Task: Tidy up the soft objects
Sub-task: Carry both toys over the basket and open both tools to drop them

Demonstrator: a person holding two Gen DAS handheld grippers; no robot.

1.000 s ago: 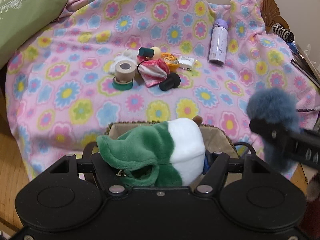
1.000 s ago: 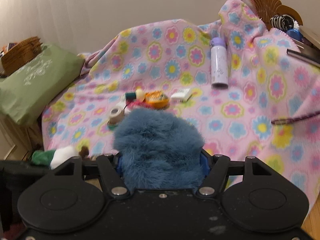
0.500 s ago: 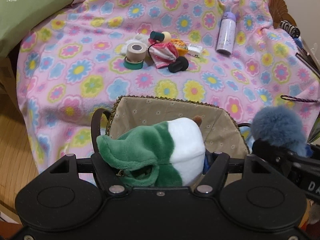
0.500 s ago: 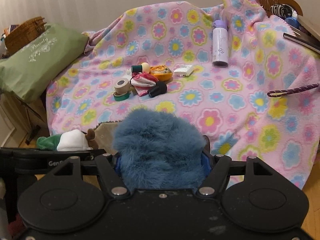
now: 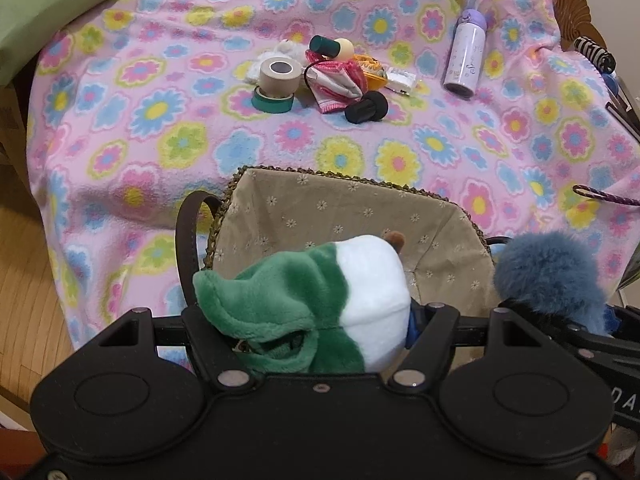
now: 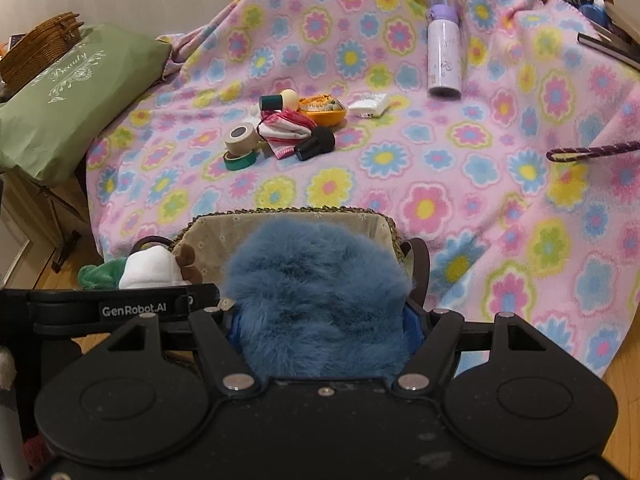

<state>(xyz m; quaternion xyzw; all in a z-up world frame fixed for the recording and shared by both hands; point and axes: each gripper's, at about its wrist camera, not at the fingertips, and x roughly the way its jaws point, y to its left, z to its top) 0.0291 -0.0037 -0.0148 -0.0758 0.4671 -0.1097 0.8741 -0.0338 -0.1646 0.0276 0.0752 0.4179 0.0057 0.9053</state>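
My left gripper [image 5: 316, 320] is shut on a green and white plush toy [image 5: 316, 300] and holds it over the near side of a cloth-lined woven basket [image 5: 344, 208]. My right gripper [image 6: 320, 320] is shut on a fluffy blue plush [image 6: 316, 292], held over the basket's right end [image 6: 280, 220]. The blue plush also shows at the right of the left wrist view [image 5: 548, 272], and the green and white toy at the left of the right wrist view [image 6: 148, 266]. The fingertips are hidden by the toys.
A flowered pink blanket [image 5: 160, 112] covers the surface behind the basket. On it lie tape rolls [image 5: 276, 80], a red and white pouch [image 5: 340, 84], a black cap [image 5: 366, 108], an orange dish [image 6: 322, 108] and a lilac bottle [image 5: 466, 60]. A green cushion [image 6: 68, 96] sits left.
Both grippers have lifted and tilted down with their toys. The basket has come into fuller view below them, and the blanket items now sit higher in the views.
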